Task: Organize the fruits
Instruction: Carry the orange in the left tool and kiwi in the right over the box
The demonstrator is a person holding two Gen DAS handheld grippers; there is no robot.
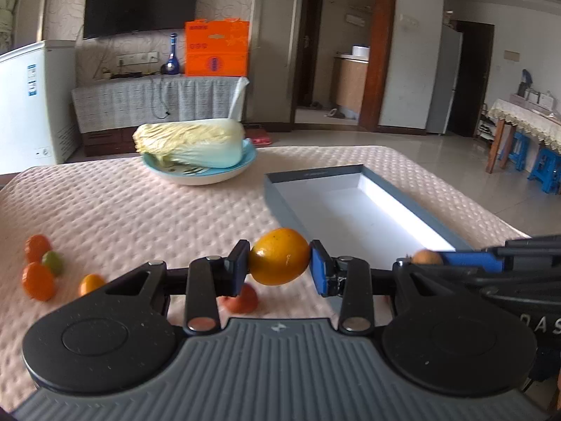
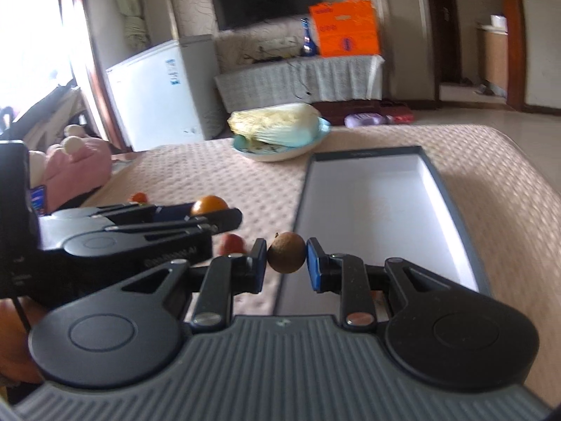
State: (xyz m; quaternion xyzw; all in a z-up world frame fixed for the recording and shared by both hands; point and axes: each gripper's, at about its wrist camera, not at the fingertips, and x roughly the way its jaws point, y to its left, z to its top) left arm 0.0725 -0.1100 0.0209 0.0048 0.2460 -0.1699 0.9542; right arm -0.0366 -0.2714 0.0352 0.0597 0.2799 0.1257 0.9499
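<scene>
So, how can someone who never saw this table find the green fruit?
Start at the cabbage plate and come toward the table's near left corner, where loose fruits lie together. The green fruit sits between two oranges there. It is the only green one, and smaller than its neighbours.

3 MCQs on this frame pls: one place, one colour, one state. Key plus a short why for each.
1. Where does the cabbage lie?
A. in the blue bowl
B. in the grey box
C. on the bare cloth

2. What colour is the fruit in the left tool?
A. green
B. orange
C. purple

3. The right tool is:
A. wide open, holding nothing
B. shut on a small brown fruit
C. shut on the box wall

Key: 1 A, the bowl's rim shows under it; 2 B, orange skin between the pads; 3 B, both pads press it.
</scene>
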